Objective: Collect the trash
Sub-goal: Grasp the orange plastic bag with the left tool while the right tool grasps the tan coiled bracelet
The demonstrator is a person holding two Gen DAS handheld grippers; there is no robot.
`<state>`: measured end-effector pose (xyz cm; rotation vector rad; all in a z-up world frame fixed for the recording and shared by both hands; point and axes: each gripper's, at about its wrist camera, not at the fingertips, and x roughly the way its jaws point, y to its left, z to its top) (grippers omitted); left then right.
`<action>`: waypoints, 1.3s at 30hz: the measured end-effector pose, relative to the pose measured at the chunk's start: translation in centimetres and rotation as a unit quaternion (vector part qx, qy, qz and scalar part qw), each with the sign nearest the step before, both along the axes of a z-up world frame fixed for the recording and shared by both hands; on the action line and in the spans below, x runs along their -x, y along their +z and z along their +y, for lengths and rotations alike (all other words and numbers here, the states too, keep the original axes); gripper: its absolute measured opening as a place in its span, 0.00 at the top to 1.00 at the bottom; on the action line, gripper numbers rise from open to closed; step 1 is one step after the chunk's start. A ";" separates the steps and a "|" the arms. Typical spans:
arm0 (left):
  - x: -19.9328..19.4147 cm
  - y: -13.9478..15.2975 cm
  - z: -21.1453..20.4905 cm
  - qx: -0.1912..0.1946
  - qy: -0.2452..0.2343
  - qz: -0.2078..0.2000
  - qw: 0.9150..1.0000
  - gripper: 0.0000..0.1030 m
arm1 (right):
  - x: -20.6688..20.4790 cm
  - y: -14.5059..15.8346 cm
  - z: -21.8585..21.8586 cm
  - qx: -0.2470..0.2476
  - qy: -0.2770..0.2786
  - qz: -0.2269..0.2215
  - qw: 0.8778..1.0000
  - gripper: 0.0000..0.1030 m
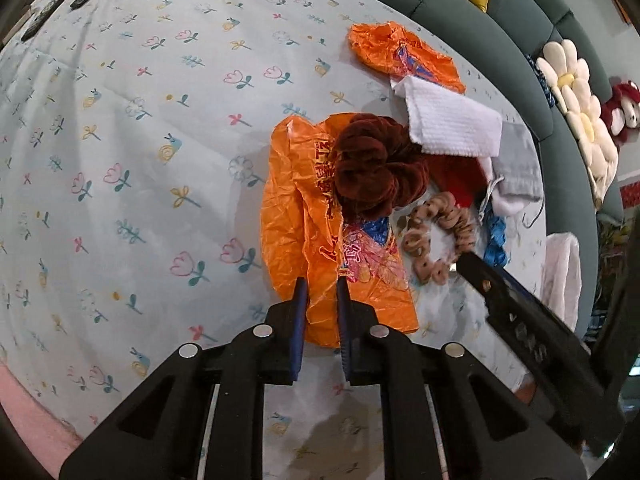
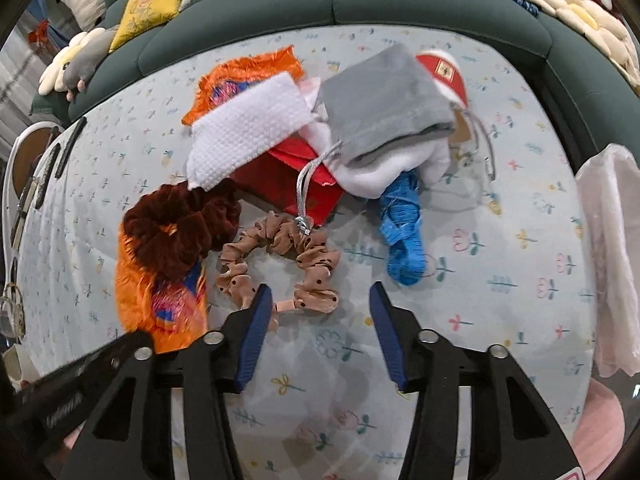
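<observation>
Only the right wrist view shows the grey pouch (image 2: 384,104) whole.

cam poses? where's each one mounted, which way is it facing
Left wrist: on the left gripper, looking down along its fingers at the near orange bag, pinched between the pads; right gripper's finger intrudes lower right.
Right wrist: on the right gripper, jaws open over the tan scrunchie; left gripper's finger shows lower left.
Shared: the bag, brown scrunchie, tan scrunchie, white cloth.

Both wrist views look steeply down, close over the floral bedsheet (image 1: 120,140); both share the dotted scrunchie (image 2: 280,256).
</observation>
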<state>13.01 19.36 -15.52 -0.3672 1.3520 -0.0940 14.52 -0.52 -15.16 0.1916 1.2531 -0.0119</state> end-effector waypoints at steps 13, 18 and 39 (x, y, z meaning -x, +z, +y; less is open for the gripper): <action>-0.3 -1.4 -0.1 0.031 0.030 0.008 0.999 0.48 | -0.2 -1.6 -0.8 -0.012 -0.020 0.025 0.999 0.87; 0.0 -1.3 -0.8 0.030 0.014 0.008 0.999 0.86 | 1.1 -0.9 -1.7 -0.022 -0.023 0.022 0.999 0.89; 2.9 10.7 -8.3 0.016 -0.065 -0.123 0.990 0.87 | 4.9 9.8 -8.4 -0.070 -0.072 -0.102 0.990 0.90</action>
